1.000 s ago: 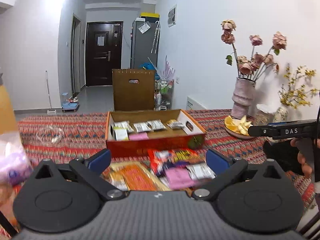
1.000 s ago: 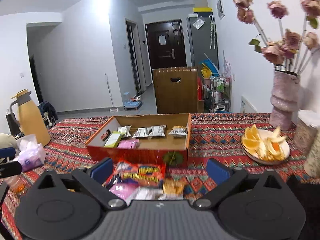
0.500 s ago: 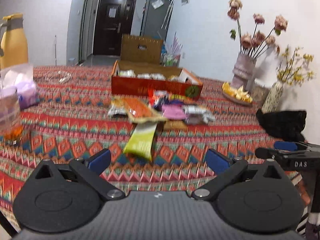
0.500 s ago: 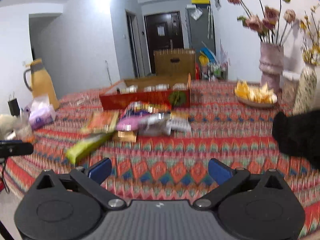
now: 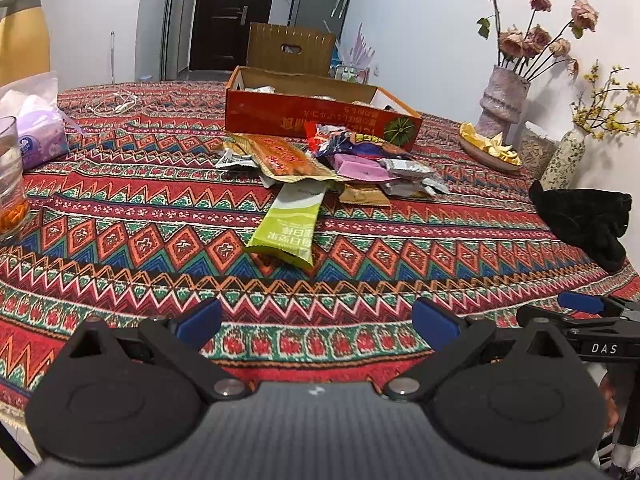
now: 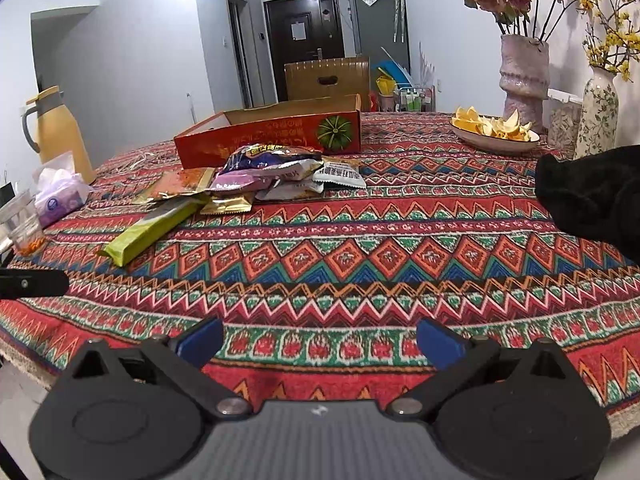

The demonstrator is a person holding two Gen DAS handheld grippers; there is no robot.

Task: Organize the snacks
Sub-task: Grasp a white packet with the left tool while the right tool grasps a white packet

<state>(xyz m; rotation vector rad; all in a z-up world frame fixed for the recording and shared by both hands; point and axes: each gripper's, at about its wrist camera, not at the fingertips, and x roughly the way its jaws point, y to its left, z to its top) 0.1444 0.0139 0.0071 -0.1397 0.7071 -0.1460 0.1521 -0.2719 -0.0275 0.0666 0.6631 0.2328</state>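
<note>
A heap of snack packets (image 5: 340, 160) (image 6: 272, 172) lies mid-table in front of a red cardboard box (image 5: 320, 114) (image 6: 272, 136) that holds more packets. A long green packet (image 5: 290, 226) (image 6: 152, 232) sticks out toward me from the heap, beside a flat orange packet (image 5: 284, 156). My left gripper (image 5: 316, 322) stands open over the table's near edge, nothing between its fingers. My right gripper (image 6: 320, 340) is open too, low at the near edge, well short of the heap; in the left wrist view it shows at the right (image 5: 580, 304).
The patterned tablecloth (image 6: 360, 256) covers the table. A black cloth lump (image 5: 584, 220) (image 6: 592, 196) lies at the right. A plate of orange peel (image 6: 494, 130), vases (image 6: 524, 76), a tissue pack (image 5: 36, 132), a glass (image 5: 10, 184) and a yellow jug (image 6: 60, 132) ring the edges.
Both grippers have pulled back from just above the heap and dropped low to the table's near edge. The snacks and the box now lie farther off. Both stay open.
</note>
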